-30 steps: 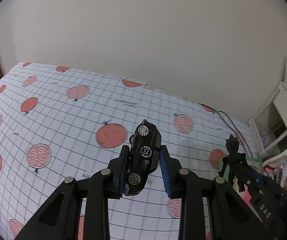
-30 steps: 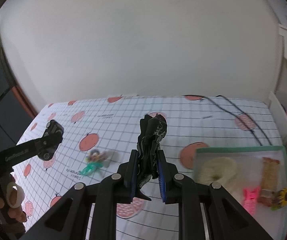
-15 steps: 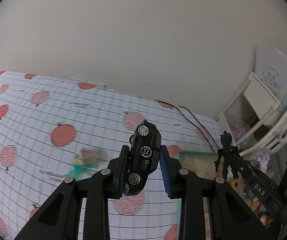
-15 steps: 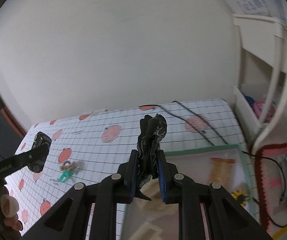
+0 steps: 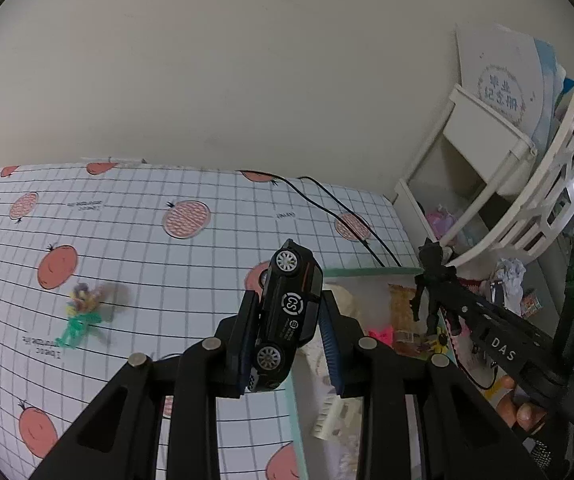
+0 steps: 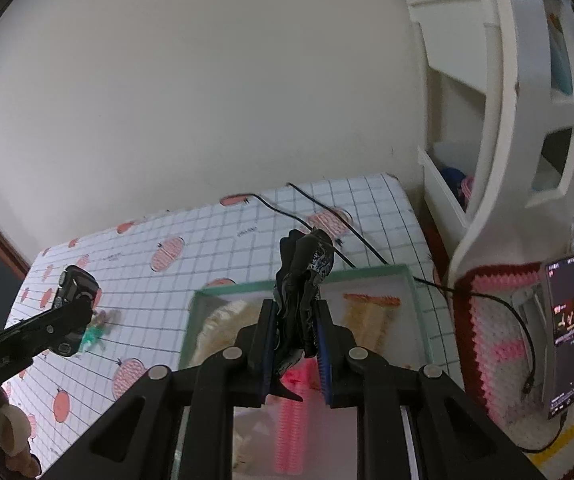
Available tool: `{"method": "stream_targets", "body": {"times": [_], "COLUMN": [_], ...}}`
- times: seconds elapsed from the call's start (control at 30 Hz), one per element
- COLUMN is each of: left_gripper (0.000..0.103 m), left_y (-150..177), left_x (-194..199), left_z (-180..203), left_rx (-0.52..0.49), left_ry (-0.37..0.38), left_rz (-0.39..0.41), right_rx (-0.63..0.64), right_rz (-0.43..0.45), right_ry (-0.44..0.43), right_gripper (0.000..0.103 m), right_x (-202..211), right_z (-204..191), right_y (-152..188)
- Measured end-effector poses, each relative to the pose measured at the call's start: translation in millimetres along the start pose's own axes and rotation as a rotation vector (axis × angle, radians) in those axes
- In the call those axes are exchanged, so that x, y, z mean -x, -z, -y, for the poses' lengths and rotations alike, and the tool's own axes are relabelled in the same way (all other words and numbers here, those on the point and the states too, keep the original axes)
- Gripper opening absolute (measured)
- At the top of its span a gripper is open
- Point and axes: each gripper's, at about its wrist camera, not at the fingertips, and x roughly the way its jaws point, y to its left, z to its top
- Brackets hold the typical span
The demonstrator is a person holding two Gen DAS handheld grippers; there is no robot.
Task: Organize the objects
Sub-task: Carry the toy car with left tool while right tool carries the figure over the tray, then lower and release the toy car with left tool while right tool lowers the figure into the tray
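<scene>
My left gripper [image 5: 289, 304] is shut on a black toy car [image 5: 287, 312], which stands nose-up between the blue pads. It hangs over the left rim of a green-edged tray [image 5: 367, 271]. My right gripper [image 6: 295, 320] is shut on a black toy figure [image 6: 303, 272] above the same tray [image 6: 367, 272]. Each view shows the other gripper: the figure [image 5: 433, 280] at the right, the car [image 6: 73, 292] at the left. A small colourful flower toy [image 5: 83, 312] lies on the checked tablecloth [image 5: 167, 280].
The tray holds a fluffy cream item [image 6: 223, 320], a pink roller [image 6: 291, 420] and a yellow comb-like piece [image 6: 367, 316]. A black cable [image 6: 367, 248] crosses the cloth. A white shelf unit [image 6: 487, 120] stands at the right, with a phone [image 6: 567, 332] on a crocheted mat [image 6: 495, 320].
Both grippers have swung to the right across the cloth, still holding the car and the figure. The tray has come under them and the shelf unit has come into view.
</scene>
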Motion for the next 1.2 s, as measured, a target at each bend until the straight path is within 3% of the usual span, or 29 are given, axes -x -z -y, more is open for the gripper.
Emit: {"method": "stream_targets", "body": {"times": [0.5, 1.2], "left_gripper": [0.031, 0.031], "left_y": [21, 47], "left_x": [-36, -80], "left_z": [47, 63], "left_rx": [-0.062, -0.102], "left_ry": [0.016, -0.007], "left_rz": [-0.077, -0.174], "right_rx": [0.036, 0.022], "right_rz": [-0.079, -0.129], "right_ry": [0.039, 0.021], "right_gripper": [0.02, 0.021], "right_x": [-22, -33], "right_z": [15, 21], "right_y": [16, 22]}}
